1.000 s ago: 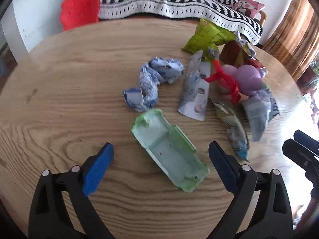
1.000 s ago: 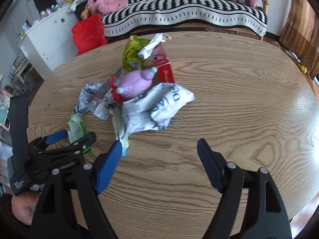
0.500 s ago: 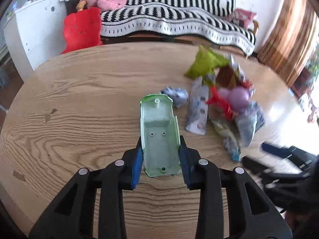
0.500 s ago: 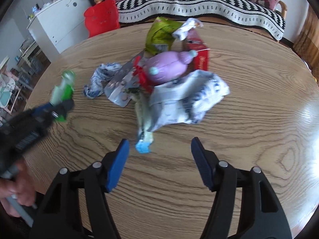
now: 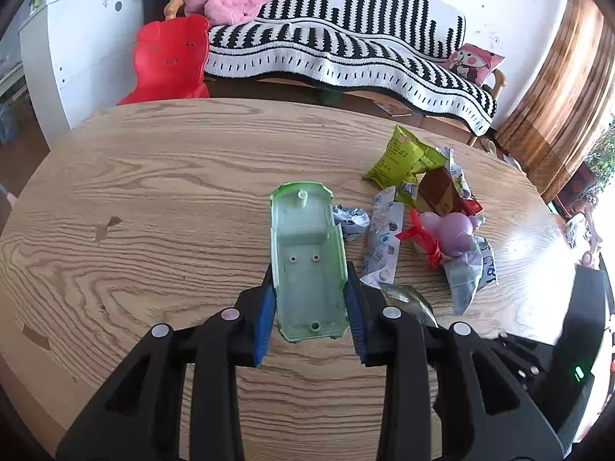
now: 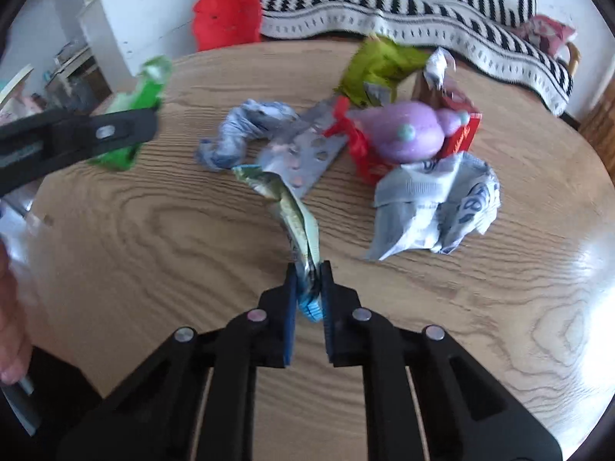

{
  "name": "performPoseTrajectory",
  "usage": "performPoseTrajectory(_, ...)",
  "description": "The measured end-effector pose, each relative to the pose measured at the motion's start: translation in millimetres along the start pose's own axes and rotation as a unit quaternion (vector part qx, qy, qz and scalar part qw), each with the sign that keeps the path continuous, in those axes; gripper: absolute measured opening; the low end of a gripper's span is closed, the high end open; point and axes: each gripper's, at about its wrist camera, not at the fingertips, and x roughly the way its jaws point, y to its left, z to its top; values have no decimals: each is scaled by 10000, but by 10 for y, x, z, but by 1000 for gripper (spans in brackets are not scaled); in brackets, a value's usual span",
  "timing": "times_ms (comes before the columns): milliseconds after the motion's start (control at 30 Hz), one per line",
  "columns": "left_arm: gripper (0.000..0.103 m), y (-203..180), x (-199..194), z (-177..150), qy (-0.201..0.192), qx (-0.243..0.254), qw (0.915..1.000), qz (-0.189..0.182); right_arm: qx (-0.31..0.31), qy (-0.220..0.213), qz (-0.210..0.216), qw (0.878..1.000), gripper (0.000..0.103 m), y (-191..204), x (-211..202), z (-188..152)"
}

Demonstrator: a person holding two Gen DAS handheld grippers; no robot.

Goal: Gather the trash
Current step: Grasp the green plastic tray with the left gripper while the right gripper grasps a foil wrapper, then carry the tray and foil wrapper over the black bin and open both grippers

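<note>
A: Why grip the pale green moulded plastic tray (image 5: 307,265) by its near end?

B: So the left gripper (image 5: 310,309) carries it lengthwise above the round wooden table (image 5: 161,199).

A: And the right gripper (image 6: 309,299)?

B: Clamped on the long crinkled foil wrapper's (image 6: 296,215) blue end, probably lifting it. The remaining litter sits toward the far edge.
</note>
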Motion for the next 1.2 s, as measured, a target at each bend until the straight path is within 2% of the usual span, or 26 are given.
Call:
performPoseTrajectory(133,33,-97,-9,9,-14,51,10000,-80,21,-326,88,9994,12,-113,-306,-69)
performPoseTrajectory(300,33,-453,-7,-20,4,307,9989,-346,380,-691,-143,9968,12,-536,-750,-253)
performPoseTrajectory(467,33,-1036,-1,-135,36,823,9939,-736,1087,-833,-634,9885,12,-1311,-1116,-570)
performPoseTrajectory(600,33,-1689,-43,-332,72,1416,9827,-1191,1687,-894,-1075,9757,12,-1924,-1439,-999)
performPoseTrajectory(700,33,-2214,-115,-545,75,1902,9691,-1571,2161,-929,-1386,9620,12,-2357,-1688,-1380)
performPoseTrajectory(800,33,-2707,-216,-770,109,2325,9502,-2070,2583,-945,-1731,9457,12,-2726,-1931,-1826)
performPoseTrajectory(900,33,-3194,-329,-1070,109,2805,9257,-2534,2996,-902,-2033,9278,12,-3114,-2136,-2277)
performPoseTrajectory(1033,33,-3613,-387,-1411,200,3207,9018,-2891,3398,-723,-2244,9104,12,-3412,-2270,-2776)
performPoseTrajectory(1200,33,-4032,-367,-1746,434,3558,8809,-3091,3896,-78,-2146,8956,12,-3753,-2195,-3364)
